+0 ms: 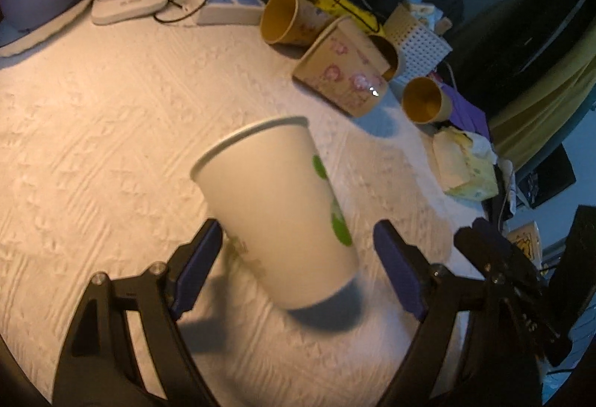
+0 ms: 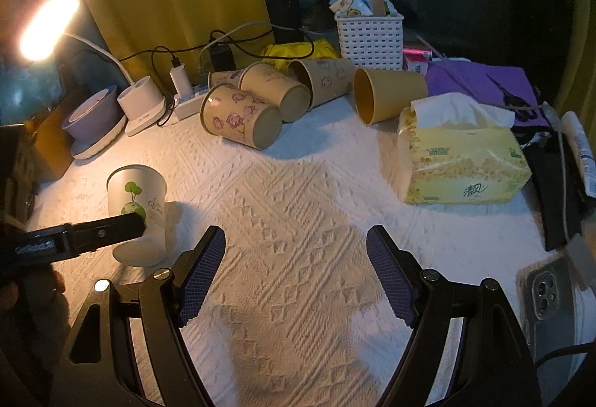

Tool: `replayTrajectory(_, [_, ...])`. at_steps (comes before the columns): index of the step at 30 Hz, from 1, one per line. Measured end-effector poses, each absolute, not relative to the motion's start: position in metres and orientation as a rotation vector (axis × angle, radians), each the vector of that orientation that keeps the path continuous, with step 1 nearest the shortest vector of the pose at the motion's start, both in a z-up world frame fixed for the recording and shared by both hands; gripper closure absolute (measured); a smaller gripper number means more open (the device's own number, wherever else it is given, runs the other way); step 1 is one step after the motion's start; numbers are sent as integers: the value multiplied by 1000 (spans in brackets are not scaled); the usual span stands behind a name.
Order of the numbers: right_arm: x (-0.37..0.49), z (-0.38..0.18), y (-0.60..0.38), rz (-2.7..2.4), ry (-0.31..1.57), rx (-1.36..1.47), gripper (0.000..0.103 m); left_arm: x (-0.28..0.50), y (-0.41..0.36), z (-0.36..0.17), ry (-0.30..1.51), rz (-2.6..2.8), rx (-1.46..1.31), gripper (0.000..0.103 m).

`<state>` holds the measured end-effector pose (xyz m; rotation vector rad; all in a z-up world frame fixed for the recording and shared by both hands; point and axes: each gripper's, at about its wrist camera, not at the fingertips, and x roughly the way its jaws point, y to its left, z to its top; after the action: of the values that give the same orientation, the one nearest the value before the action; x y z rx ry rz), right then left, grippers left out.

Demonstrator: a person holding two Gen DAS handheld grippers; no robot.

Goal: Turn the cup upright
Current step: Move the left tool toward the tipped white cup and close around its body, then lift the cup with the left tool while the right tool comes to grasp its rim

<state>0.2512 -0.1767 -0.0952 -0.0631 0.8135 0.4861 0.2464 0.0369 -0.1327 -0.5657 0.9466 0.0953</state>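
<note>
Upright, the tapered white paper cup (image 1: 275, 217) stands between the left tool's (image 1: 298, 265) spread blue pads.

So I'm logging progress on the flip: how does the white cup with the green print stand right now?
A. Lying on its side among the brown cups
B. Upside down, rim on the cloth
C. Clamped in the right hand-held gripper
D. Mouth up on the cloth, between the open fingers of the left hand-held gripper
D: the white cup stands rim up on its base, apart from the brown cups, between the spread fingers of the left hand-held gripper.
</note>
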Motion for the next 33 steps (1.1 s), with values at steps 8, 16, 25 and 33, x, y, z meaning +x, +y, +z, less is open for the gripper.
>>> replayTrajectory(8, [248,-97,-182,466,825,-47,21,252,23,-132,948,38,-454,37])
replayTrajectory(16, [226,-82,-177,474,795,-45,21,219,-5,-106,834,-26,-209,37])
replayTrajectory(25, [189,-61,-165,583,779,61,21,168,-8,-88,708,-96,-102,37])
replayTrajectory(33, [145,-41,-151,734,787,194,21,125,-8,-76,625,-149,-58,37])
